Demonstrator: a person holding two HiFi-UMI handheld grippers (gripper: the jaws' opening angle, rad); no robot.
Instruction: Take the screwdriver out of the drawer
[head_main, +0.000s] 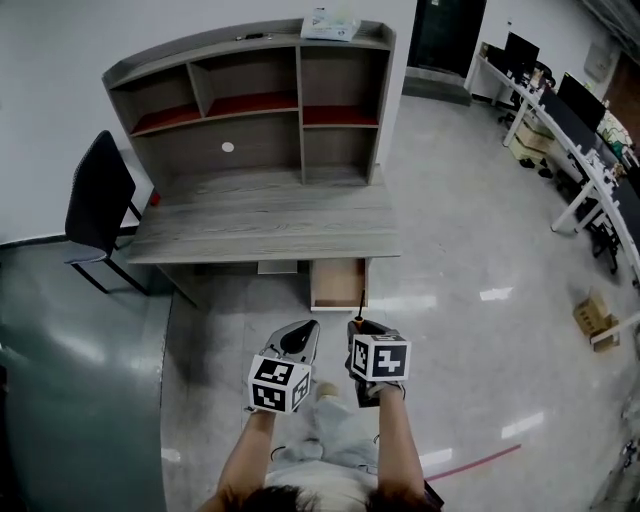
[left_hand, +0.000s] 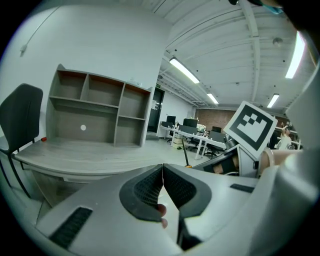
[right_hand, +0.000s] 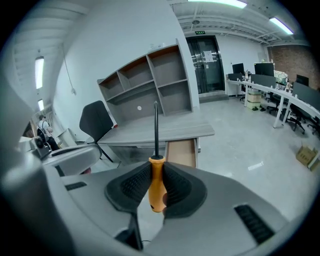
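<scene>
Clamping screwdriver (right_hand: 156, 192), right gripper (right_hand: 156, 171) | drawer (head_main: 338, 284) open, well apart | left gripper (left_hand: 163, 168) closed

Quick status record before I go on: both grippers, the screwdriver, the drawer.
left gripper: shut, nothing between the jaws
right gripper: shut on the screwdriver's orange handle
screwdriver: out of the drawer, shaft pointing away from the gripper toward the desk
drawer: open under the desk, looks bare inside
</scene>
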